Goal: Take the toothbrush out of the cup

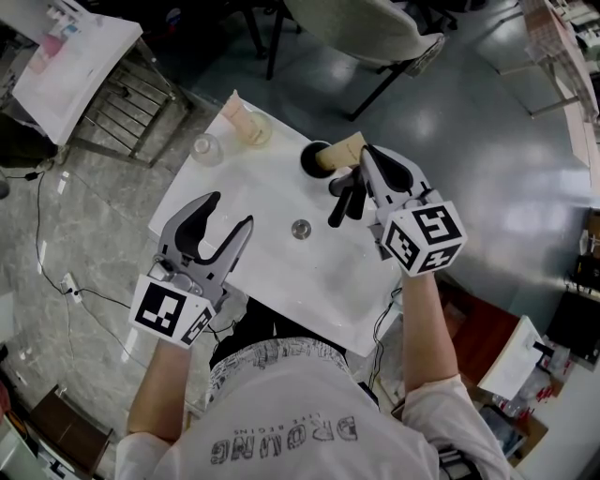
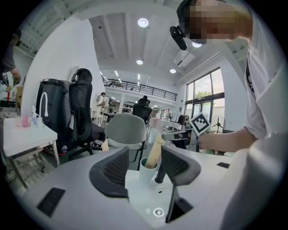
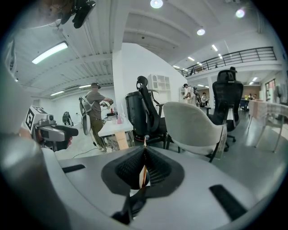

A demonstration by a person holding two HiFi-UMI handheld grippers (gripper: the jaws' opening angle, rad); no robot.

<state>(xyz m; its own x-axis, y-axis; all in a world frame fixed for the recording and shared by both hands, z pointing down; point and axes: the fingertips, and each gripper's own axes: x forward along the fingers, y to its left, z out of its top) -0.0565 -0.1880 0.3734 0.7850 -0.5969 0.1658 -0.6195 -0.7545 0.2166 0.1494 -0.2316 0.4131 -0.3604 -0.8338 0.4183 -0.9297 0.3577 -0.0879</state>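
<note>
A white cup [image 1: 310, 159] [image 2: 145, 170] stands at the far side of the white table [image 1: 272, 272]. A flat tan toothbrush [image 1: 339, 150] [image 2: 155, 150] leans out of it. My right gripper [image 1: 362, 161] [image 3: 144, 158] [image 2: 176, 134] is shut on the toothbrush's upper end, which shows edge-on between the pads. A black rod-like thing [image 1: 340, 204] [image 2: 159, 174] slants beside the cup under that gripper; I cannot tell what it is. My left gripper [image 1: 232, 212] [image 2: 145, 153] hovers open and empty over the near left of the table, pointing toward the cup.
On the table are a small metal disc [image 1: 301, 228], a clear glass [image 1: 206, 148] and a tan item in a clear cup [image 1: 246, 125] at the far corner. A pale office chair [image 1: 370, 28] stands beyond, and a wire rack [image 1: 122, 98] to the left.
</note>
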